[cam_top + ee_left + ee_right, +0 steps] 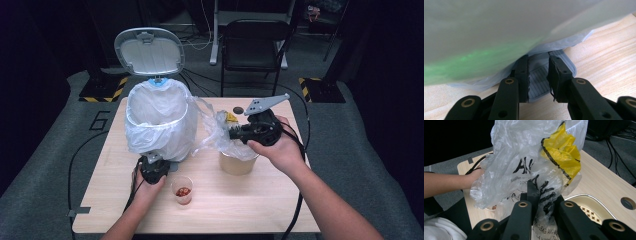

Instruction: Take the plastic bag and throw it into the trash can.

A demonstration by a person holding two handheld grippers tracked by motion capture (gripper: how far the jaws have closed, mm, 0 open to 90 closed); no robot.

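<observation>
A pedal bin (155, 120) with a white liner stands at the table's left, its lid (149, 50) swung up. My left gripper (151, 161) is at the bin's foot. Its jaws (538, 62) stand close together and rest on the grey ribbed pedal (537, 82), under the liner's bulge. My right gripper (231, 132) is shut on a clear printed plastic bag (524, 165) with a crumpled yellow wrapper (562, 152) inside. The bag (220, 131) hangs above a beige container (237, 164), whose rim (594, 205) shows below the right gripper (545, 195).
A small clear cup (182, 190) with something red in it stands near the front edge, between my forearms. A round cable hole (238, 110) lies at the table's far side. A dark folding chair (252, 45) stands beyond the table. Cables trail off both sides.
</observation>
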